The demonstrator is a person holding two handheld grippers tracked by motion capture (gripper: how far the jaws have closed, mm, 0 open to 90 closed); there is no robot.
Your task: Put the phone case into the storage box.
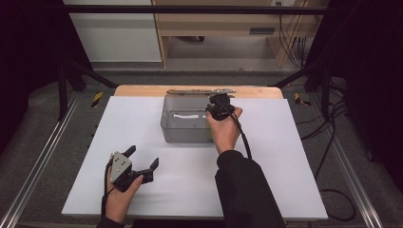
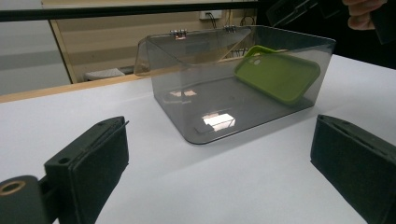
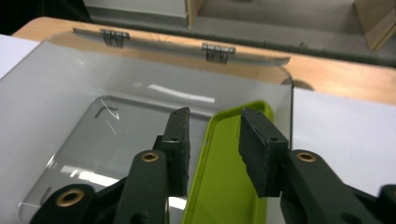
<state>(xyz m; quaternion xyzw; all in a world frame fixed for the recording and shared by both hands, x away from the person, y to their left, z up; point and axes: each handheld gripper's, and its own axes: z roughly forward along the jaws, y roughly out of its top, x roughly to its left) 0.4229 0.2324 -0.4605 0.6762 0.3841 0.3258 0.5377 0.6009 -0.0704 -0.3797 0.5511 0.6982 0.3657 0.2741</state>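
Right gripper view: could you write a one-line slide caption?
Right gripper, jaws open, above a green phone case leaning inside a clear box.

You work at a white table (image 1: 142, 118) with a wooden edge (image 1: 142, 90) at the far side. Behind it you see a light wood shelf (image 1: 214, 23) on a grey floor (image 1: 43, 137). Black cables (image 1: 332, 142) lie at your right.

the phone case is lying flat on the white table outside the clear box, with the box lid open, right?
Not quite: the green phone case is inside the clear box, leaning tilted against its wall, as the left gripper view shows. The lid is open.
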